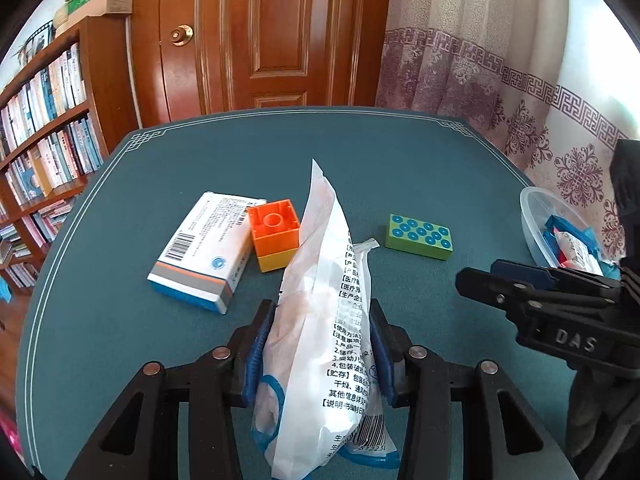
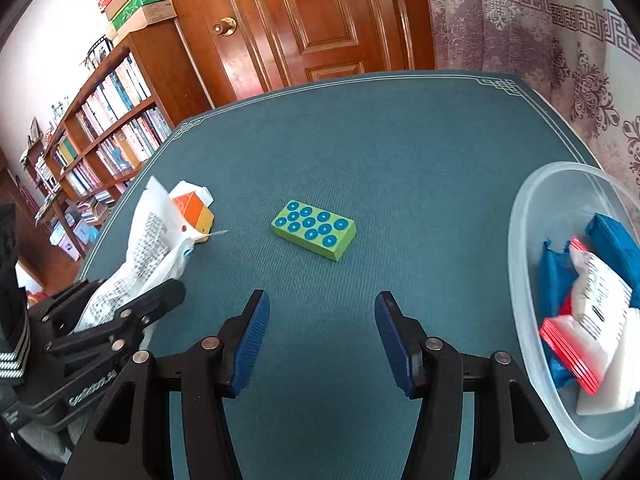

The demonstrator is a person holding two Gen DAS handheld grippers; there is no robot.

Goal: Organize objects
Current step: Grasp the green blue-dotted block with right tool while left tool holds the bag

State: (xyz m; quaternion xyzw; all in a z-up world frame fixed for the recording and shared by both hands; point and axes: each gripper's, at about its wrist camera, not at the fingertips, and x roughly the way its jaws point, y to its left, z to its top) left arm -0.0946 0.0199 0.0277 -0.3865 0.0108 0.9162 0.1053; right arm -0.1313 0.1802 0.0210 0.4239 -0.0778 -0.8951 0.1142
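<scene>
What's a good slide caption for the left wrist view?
Left gripper clamps white printed plastic packet above teal table.

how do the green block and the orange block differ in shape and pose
The green block is a flat, long slab lying alone on the table; the orange block is a compact cube stacked on a yellow piece. The green block's top has ten blue dots; the orange block's top shows one round stud. The green one stands clear of other things; the orange one sits right beside the medicine box. Both look like plastic toy bricks.

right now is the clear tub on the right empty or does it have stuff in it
Not empty: the clear tub holds blue, red and white packets.
</scene>
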